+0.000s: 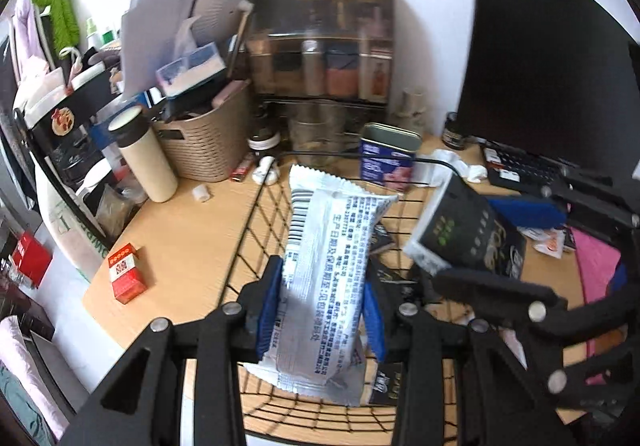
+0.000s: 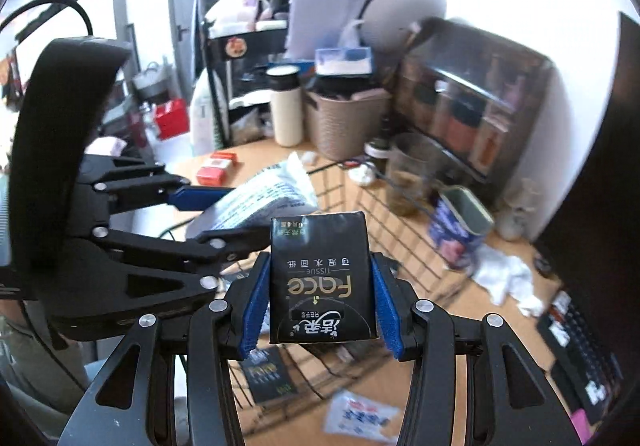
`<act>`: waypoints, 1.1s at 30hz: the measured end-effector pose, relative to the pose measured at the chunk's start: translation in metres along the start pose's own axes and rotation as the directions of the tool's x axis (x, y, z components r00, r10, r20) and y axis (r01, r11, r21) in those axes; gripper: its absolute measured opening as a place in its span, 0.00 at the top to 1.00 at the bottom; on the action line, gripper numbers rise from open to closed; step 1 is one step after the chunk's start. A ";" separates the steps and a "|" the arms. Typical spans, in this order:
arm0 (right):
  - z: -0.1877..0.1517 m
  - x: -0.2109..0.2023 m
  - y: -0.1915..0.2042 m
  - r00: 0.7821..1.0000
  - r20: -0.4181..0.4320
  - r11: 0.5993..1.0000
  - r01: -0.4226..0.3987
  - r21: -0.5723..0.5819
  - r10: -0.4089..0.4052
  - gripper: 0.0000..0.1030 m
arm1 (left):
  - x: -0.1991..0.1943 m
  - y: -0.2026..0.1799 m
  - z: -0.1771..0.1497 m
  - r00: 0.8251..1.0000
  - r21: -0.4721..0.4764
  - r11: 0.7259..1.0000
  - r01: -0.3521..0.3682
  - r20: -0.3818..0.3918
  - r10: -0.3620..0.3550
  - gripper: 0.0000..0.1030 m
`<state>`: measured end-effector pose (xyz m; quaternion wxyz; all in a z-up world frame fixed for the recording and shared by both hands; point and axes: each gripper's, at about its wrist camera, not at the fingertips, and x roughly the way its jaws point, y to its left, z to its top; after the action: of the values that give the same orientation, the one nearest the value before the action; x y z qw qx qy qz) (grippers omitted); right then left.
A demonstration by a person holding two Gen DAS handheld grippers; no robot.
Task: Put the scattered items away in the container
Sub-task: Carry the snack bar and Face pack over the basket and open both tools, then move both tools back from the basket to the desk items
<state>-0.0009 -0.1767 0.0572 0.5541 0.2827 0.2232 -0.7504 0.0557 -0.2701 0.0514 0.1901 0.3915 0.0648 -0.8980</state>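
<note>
Silver packet [image 1: 320, 278]: pinched in left claw [image 1: 320, 306], long axis pointing away, over the wire basket [image 1: 264, 246].
Black tissue pack [image 2: 322, 278]: pinched in right claw [image 2: 320, 306], seemingly above the basket's near edge.
Table [image 1: 180, 230]: beneath.

A: The smoked cabinet [image 1: 320, 45] at the back is so blurry I can't tell what's on its shelves, just bottle-ish shapes.

B: Same here. And the silver packet [image 1: 324, 278] covers most of the wire basket [image 1: 264, 230] floor, so whatever's under it is hidden.

A: The black tissue pack [image 2: 322, 278] blocks the middle of the right view too.

B: The monitor [image 1: 552, 57] and keyboard [image 2: 576, 346] get chopped off by the frame edge, and the crumpled white stuff [image 2: 504, 278] is too smeared to name.
</note>
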 end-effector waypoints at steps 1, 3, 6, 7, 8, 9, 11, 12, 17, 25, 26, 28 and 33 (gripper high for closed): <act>0.000 0.005 0.000 1.000 0.003 1.000 -0.013 0.009 0.013 0.54 | 0.004 0.005 -0.001 1.000 -0.014 1.000 0.008 -0.006 -0.008 0.61; -0.003 0.014 -0.002 0.999 -0.015 0.999 -0.029 0.013 0.030 0.54 | 0.010 0.008 -0.003 1.000 -0.024 1.000 0.010 -0.022 -0.011 0.60; -0.008 0.025 -0.010 0.999 -0.038 0.999 -0.024 0.027 0.025 0.54 | 0.022 0.012 -0.005 0.999 -0.025 1.000 -0.003 -0.042 0.002 0.60; -0.009 0.028 -0.014 0.999 -0.043 0.999 -0.029 0.039 0.030 0.54 | 0.024 0.012 -0.005 0.999 -0.026 1.000 -0.002 -0.044 0.000 0.60; -0.009 0.031 -0.017 0.998 -0.047 0.998 -0.033 0.045 0.035 0.54 | 0.025 0.013 -0.005 0.999 -0.025 1.000 0.000 -0.046 -0.002 0.61; -0.010 0.033 -0.019 0.998 -0.052 0.998 -0.032 0.049 0.035 0.54 | 0.027 0.012 -0.005 0.999 -0.023 1.000 0.002 -0.047 -0.003 0.60; -0.011 0.037 -0.021 0.998 -0.061 0.998 -0.032 0.051 0.035 0.54 | 0.029 0.010 -0.006 0.999 -0.015 1.000 0.001 -0.053 -0.001 0.60; -0.012 0.039 -0.021 0.997 -0.067 0.998 -0.034 0.049 0.037 0.54 | 0.030 0.009 -0.006 0.998 -0.015 1.000 0.002 -0.056 -0.003 0.60; -0.013 0.043 -0.021 0.996 -0.077 0.998 -0.037 0.050 0.041 0.54 | 0.033 0.005 -0.006 0.998 -0.007 1.000 0.013 -0.064 -0.013 0.60; -0.011 0.039 -0.018 0.997 -0.068 0.998 0.048 0.034 -0.046 0.46 | 0.020 0.000 -0.005 0.999 0.016 0.999 -0.044 -0.009 0.044 0.30; -0.010 0.038 -0.016 0.995 -0.063 0.996 0.082 0.021 -0.081 0.43 | 0.018 -0.001 -0.005 0.998 0.020 0.998 -0.062 0.001 0.062 0.28; -0.010 0.036 -0.016 0.995 -0.056 0.996 0.089 0.020 -0.088 0.41 | 0.016 -0.002 -0.005 0.997 0.023 0.997 -0.074 0.012 0.074 0.27; -0.009 0.034 -0.021 0.998 -0.056 0.998 0.038 0.056 -0.034 0.41 | 0.017 0.001 -0.004 0.999 0.006 0.999 -0.042 0.001 0.042 0.27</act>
<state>-0.0272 -0.1888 0.0282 0.5258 0.3151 0.2221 -0.7582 0.0481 -0.2753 0.0364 0.2075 0.3931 0.0537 -0.8942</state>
